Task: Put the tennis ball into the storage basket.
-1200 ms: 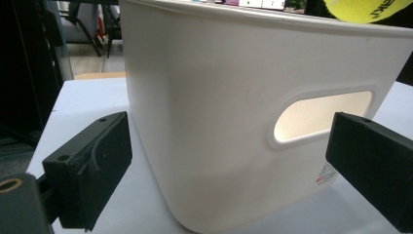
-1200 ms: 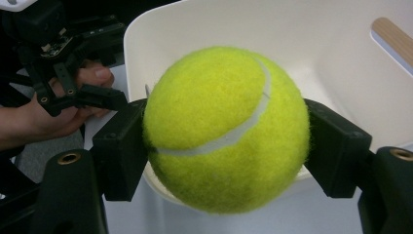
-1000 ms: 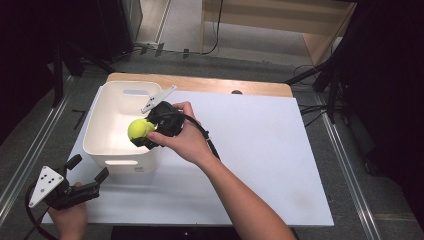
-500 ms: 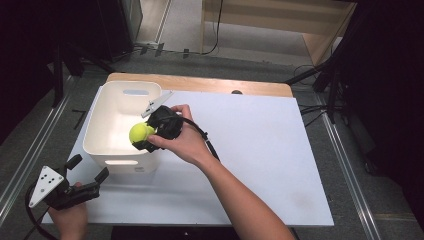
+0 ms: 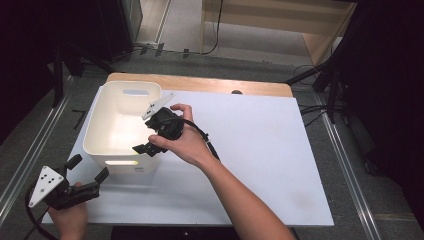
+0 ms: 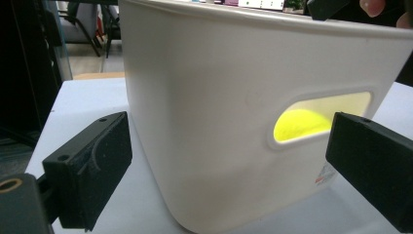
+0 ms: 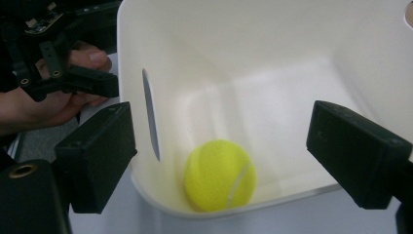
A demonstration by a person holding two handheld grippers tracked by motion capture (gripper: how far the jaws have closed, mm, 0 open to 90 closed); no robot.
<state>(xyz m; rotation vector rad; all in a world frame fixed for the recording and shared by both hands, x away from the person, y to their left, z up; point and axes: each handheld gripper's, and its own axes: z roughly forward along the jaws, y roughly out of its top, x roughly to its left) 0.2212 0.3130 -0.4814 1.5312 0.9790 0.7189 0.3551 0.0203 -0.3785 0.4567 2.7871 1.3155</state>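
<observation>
While the right gripper (image 5: 145,148) is hovering over the bin's (image 5: 95,140) near rim with jaws spread and empty, the ball (image 7: 220,175) is lying inside on the bottom. Near the table's (image 5: 260,150) front corner, the left gripper (image 5: 85,172) is gaping too.

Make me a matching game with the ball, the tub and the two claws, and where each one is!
Things:
1. tennis ball
2. white tub
3. left claw
4. right claw

Places or states:
A. open, over the tub's near rim
B. lying on the tub's floor
C. open, at the table's near left corner
D. standing on the white table

Pairs: 1-B, 2-D, 3-C, 4-A
</observation>
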